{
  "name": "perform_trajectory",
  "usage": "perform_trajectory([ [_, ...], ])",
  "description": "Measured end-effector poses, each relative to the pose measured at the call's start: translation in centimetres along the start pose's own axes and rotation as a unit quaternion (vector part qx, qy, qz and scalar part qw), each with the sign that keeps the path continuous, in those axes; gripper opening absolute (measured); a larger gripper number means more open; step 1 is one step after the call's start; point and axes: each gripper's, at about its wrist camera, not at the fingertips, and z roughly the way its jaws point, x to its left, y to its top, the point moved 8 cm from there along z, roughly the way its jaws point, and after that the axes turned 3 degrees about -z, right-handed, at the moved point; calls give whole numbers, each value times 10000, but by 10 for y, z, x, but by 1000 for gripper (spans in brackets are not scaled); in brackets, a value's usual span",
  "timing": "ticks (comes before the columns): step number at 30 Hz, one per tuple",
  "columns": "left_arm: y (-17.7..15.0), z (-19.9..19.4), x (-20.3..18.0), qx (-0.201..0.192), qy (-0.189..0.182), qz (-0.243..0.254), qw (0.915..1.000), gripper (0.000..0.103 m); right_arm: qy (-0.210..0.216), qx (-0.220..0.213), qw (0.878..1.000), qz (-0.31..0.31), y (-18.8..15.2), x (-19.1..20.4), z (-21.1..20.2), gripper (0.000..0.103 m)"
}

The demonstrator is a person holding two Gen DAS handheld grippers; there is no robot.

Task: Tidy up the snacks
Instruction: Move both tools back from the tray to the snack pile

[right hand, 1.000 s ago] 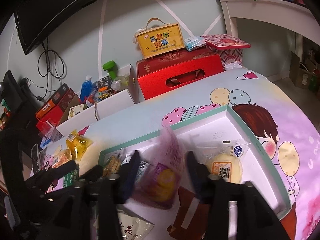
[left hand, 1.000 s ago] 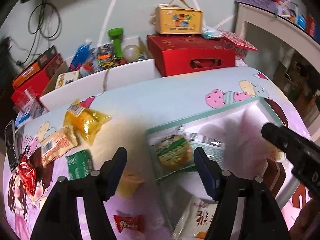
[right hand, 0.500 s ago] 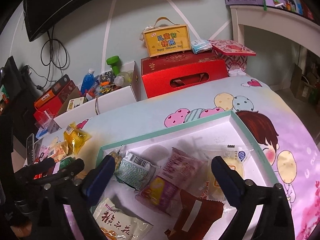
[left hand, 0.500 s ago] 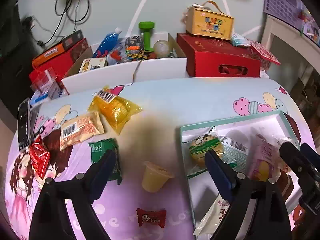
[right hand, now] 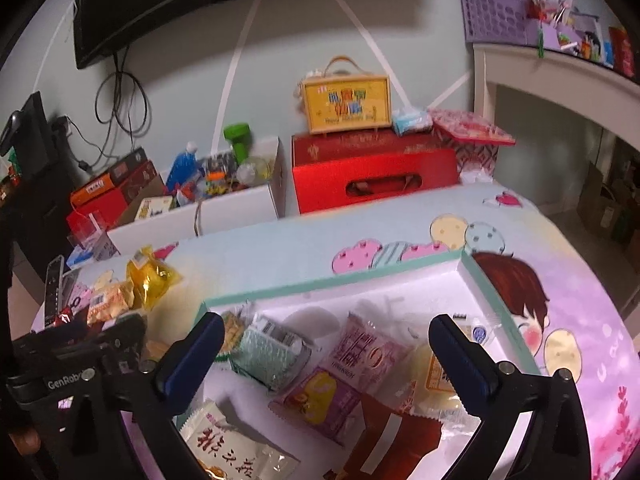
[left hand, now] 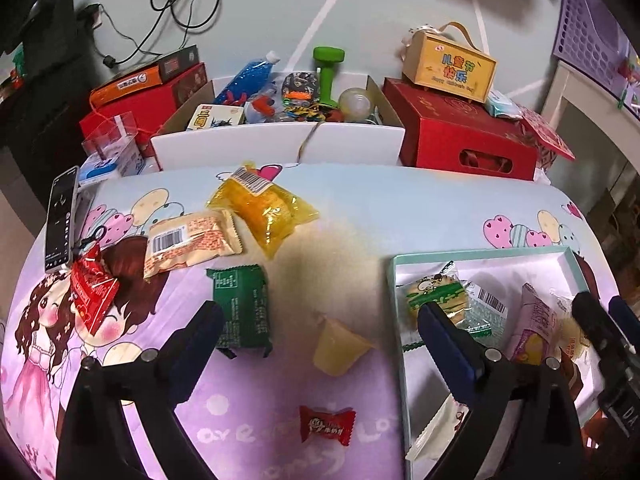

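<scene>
A teal-rimmed white box [left hand: 476, 254] [right hand: 332, 286] lies on the cartoon tablecloth and holds several snack packets, among them a pink one [right hand: 352, 372] and a green-and-white one [left hand: 436, 296]. Left of the box lie loose snacks: a yellow jelly cup [left hand: 338, 346], a green packet [left hand: 242, 308], a red candy [left hand: 328, 424], a beige packet [left hand: 190, 240], a yellow bag [left hand: 264, 208] and a red packet [left hand: 92, 294]. My left gripper [left hand: 320, 340] is open and empty above the jelly cup. My right gripper [right hand: 324, 352] is open and empty above the box.
Behind the table stand a white carton of toys [left hand: 276, 144], a red gift box [left hand: 464, 136] with a yellow case [left hand: 450, 66] on it, and red boxes [left hand: 136, 96] at the left. A phone [left hand: 60, 220] lies at the table's left edge.
My right gripper opened and let the pink packet drop into the box, then drew back. My left gripper swung left from the box to over the jelly cup.
</scene>
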Motion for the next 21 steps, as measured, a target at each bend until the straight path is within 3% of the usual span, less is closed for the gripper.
perform_trajectory([
  [11,-19,-9,17,130,-13,-30,9999,98,368,-251,9983,369,6,-2,-9,103],
  [17,-16,-14,37,81,-6,-225,9997,98,217,-207,9995,-22,5,16,-5,103],
  [21,-20,-12,57,179,213,-213,9994,98,295,8,9995,-90,-2,29,6,103],
])
